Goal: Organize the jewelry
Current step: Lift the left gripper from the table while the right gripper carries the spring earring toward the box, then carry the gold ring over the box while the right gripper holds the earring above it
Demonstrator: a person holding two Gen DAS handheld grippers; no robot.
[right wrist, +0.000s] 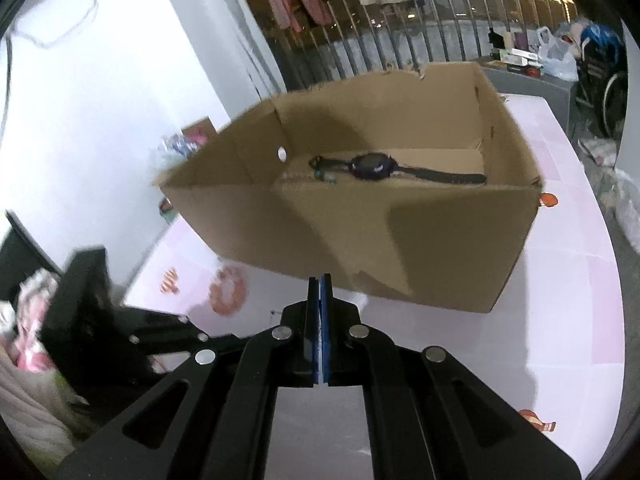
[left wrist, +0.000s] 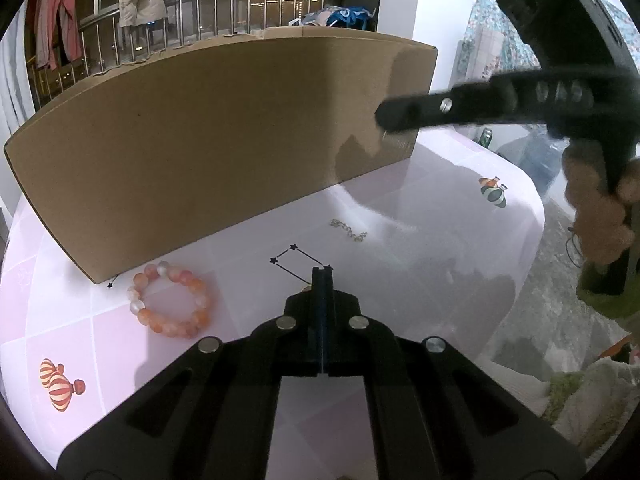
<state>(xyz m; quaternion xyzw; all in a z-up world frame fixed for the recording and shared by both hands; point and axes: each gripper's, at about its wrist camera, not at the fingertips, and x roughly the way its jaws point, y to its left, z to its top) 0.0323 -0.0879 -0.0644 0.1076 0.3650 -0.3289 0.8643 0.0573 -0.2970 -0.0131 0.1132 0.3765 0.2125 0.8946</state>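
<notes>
In the left wrist view my left gripper (left wrist: 322, 274) is shut low over the pink table (left wrist: 400, 280), and a small tan bit I cannot identify peeks out beside its tip. An orange and white bead bracelet (left wrist: 170, 300) lies to its left by the cardboard box (left wrist: 200, 140). A thin silver chain (left wrist: 349, 229) lies just beyond the tip. My right gripper (left wrist: 384, 118) hovers blurred at the box's right end. In the right wrist view my right gripper (right wrist: 320, 280) is shut in front of the open box (right wrist: 400, 248). A black watch (right wrist: 374, 166) lies inside it.
A hand in a fuzzy sleeve (left wrist: 596, 208) holds the right gripper. The table's rounded edge (left wrist: 536, 240) drops off to the right. The bracelet (right wrist: 228, 290) and the left gripper's body (right wrist: 80, 300) show blurred at the left of the right wrist view. Railings and hanging clothes stand behind.
</notes>
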